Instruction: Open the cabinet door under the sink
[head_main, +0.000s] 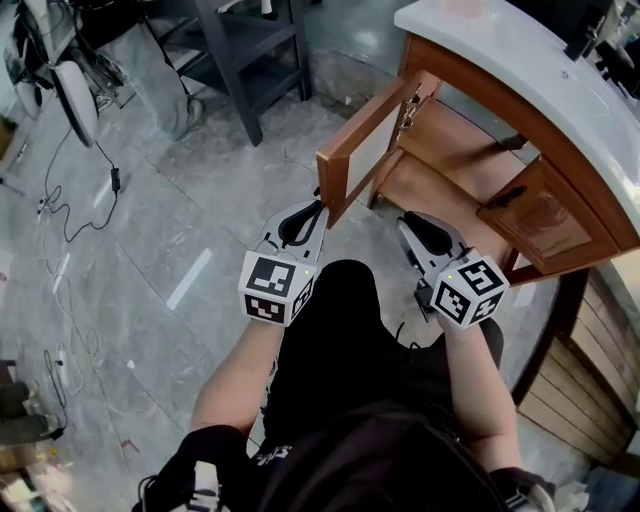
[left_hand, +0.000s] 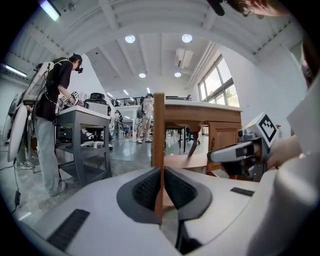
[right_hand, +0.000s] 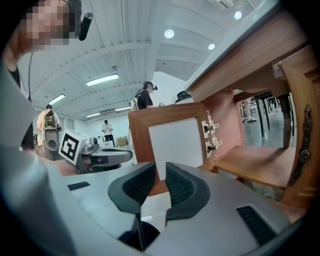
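Observation:
The wooden cabinet door (head_main: 370, 140) under the white sink counter (head_main: 520, 60) stands swung out on its hinges (right_hand: 210, 135), showing the bare shelf inside (head_main: 450, 140). My left gripper (head_main: 318, 207) is shut on the door's free edge. In the left gripper view that edge (left_hand: 159, 130) rises end-on between the pads of the left gripper (left_hand: 161, 187). My right gripper (head_main: 408, 222) hangs open just right of the door, in front of the cabinet opening, with nothing between its fingers. In the right gripper view the right gripper (right_hand: 160, 187) faces the door's white inner panel (right_hand: 175, 140).
The right-hand door (head_main: 545, 215) with a dark handle stays closed. A dark metal shelving frame (head_main: 240, 50) stands on the tiled floor to the upper left, with cables (head_main: 70, 200) trailing further left. Wooden slats (head_main: 590, 360) lie to the right. A person (left_hand: 50, 100) stands at a grey cart (left_hand: 85, 135).

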